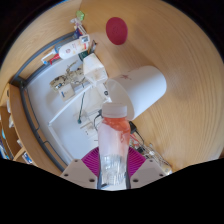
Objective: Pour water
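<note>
My gripper [112, 162] is shut on a clear plastic water bottle [113, 145] with an orange label. The bottle stands upright between the two magenta pads [91, 160], which press on its lower body at both sides. Its top reaches well ahead of the fingers, over a white surface. A round pink thing [117, 30], perhaps a cup seen from above, lies far beyond the bottle on the wooden surface [160, 40]. I cannot tell whether the bottle's cap is on.
A white table [45, 110] lies below and beyond the bottle, with small cluttered items [68, 85] and cables at its far side. A large white rounded body [145, 85] lies just right of the bottle's top. More small items [80, 20] sit at the far wooden edge.
</note>
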